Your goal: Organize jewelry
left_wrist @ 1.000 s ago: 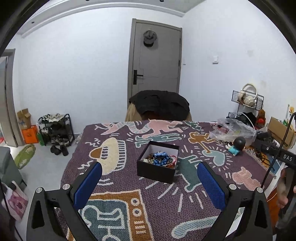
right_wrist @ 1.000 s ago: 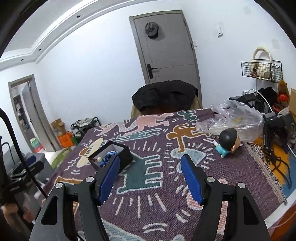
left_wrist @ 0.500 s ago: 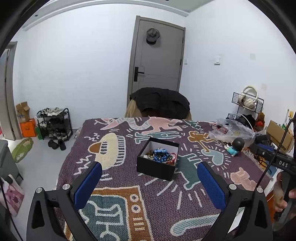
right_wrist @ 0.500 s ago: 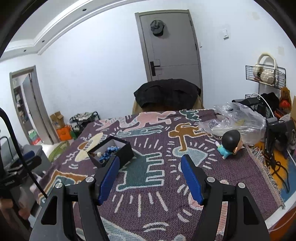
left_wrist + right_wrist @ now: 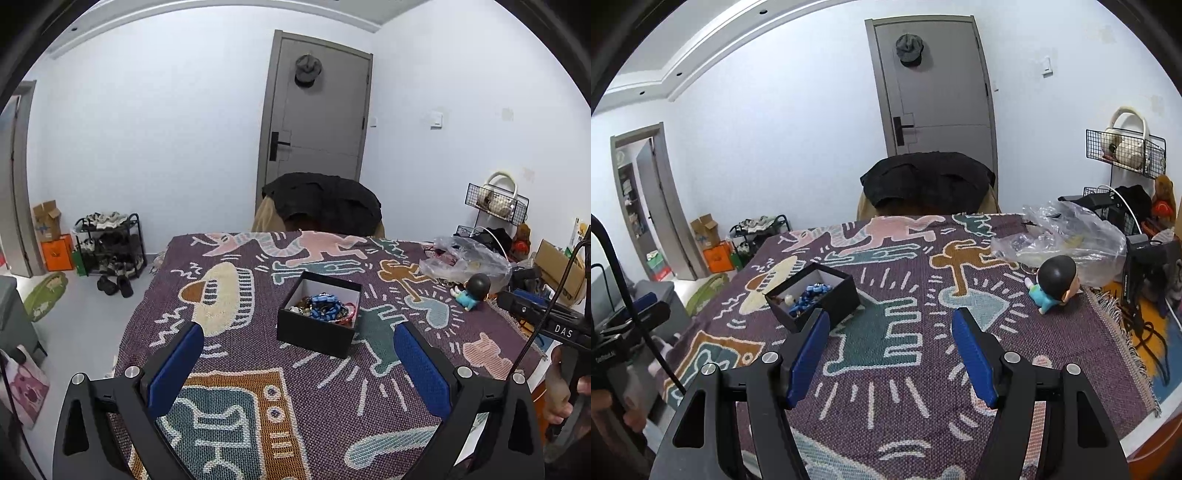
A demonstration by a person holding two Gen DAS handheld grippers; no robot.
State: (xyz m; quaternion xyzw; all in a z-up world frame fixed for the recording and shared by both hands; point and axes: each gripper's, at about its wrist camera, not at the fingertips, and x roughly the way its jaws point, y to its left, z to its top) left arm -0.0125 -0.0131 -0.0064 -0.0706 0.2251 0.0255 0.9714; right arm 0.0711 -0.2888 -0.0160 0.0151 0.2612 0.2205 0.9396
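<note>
A small black box [image 5: 317, 319] sits near the middle of the patterned woven cloth [image 5: 258, 398] that covers the table, lid off, white inside. In it lies a tangled heap of jewelry [image 5: 325, 308] — blue beads on top, a red loop at the right edge, paler and darker pieces underneath. From the right wrist view the same box [image 5: 820, 299] stands to the left, just beyond the left finger.

The left gripper [image 5: 297, 363] hangs above the cloth with its 2 blue pads set wide apart and nothing between them; the box lies ahead of it, well clear of the fingertips. The right gripper [image 5: 890, 345] is also spread, empty, over bare cloth to the right of the box. Neither touches anything.

The jewelry will probably handle as light, limp and slippery: beaded strings that sag, snag on each other and drag neighbours along when lifted. Best to pinch 1 strand at the top of the heap — the blue beads look the most exposed — across the string rather than along it, and lift slowly so the rest can fall away. The box itself looks stiff and light, likely to slide on the cloth if nudged; steadying a wall with the other gripper may help.

A doll figure [image 5: 1054, 284] and a clear plastic bag [image 5: 1067, 236] lie further right, apart from the box.
</note>
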